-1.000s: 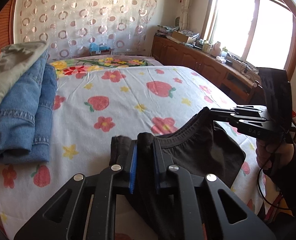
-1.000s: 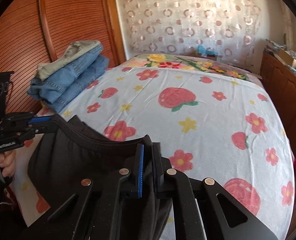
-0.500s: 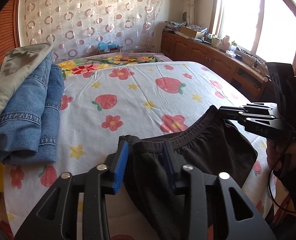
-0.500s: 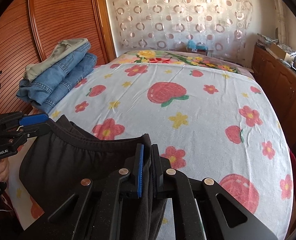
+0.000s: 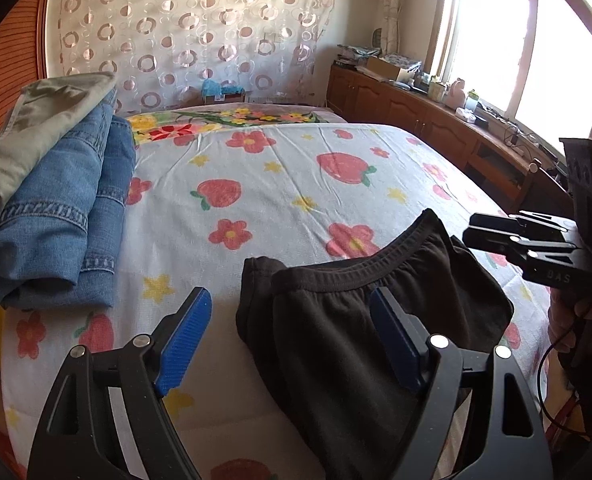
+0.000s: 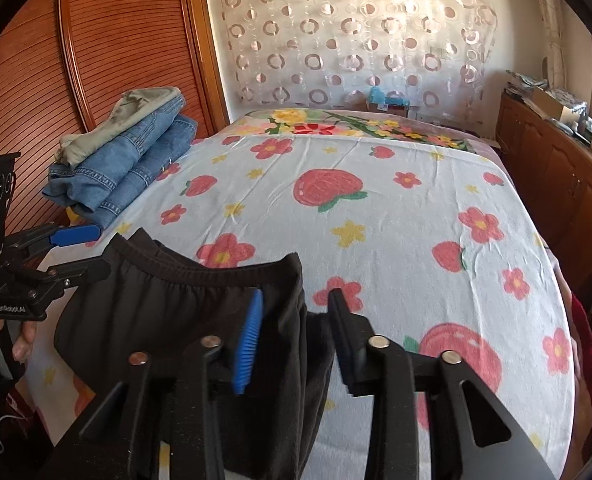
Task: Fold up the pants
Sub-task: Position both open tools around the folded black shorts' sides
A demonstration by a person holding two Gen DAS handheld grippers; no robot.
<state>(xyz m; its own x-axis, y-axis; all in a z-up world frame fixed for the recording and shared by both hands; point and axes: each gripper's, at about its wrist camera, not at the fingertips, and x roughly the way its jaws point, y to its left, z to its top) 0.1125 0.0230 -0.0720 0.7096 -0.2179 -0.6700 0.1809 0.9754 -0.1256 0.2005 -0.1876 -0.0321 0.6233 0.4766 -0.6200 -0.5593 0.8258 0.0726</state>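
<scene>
**Ana:** Sunlit bedroom, a bed point(image 5: 280, 184) under a strawberry-and-flower sheet, and the black pants point(image 5: 360, 320) lie at its near edge, waistband facing up the bed and the legs hanging off toward the person.

**Ben:** Where do the two tools sit against the pants?

**Ana:** One at each end of the waistband. The left hand-held gripper point(image 5: 292, 336) has just been opening; its jaws stand wide, the left blue pad clear of the cloth over bare sheet, the other pad lying on the fabric without pinching. Released, then.

**Ben:** And the other one?

**Ana:** The right hand-held gripper point(image 6: 294, 336) has just been opening too. A fold of the pants' right corner sits between its pads with a visible gap, so nothing is clamped.

**Ben:** So the pants rest on the bed by themselves?

**Ana:** As far as the views show, yes. The waistband runs crosswise, from one hand-held gripper to the other; the long axis of the pants runs away from it, back over the bed edge.

**Ben:** Which hand is nearer?

**Ana:** Both are right at the pants, each at its own corner. The stack of folded jeans point(image 5: 56, 220) lies well off to the left of the pants, by the wooden panel.
</scene>
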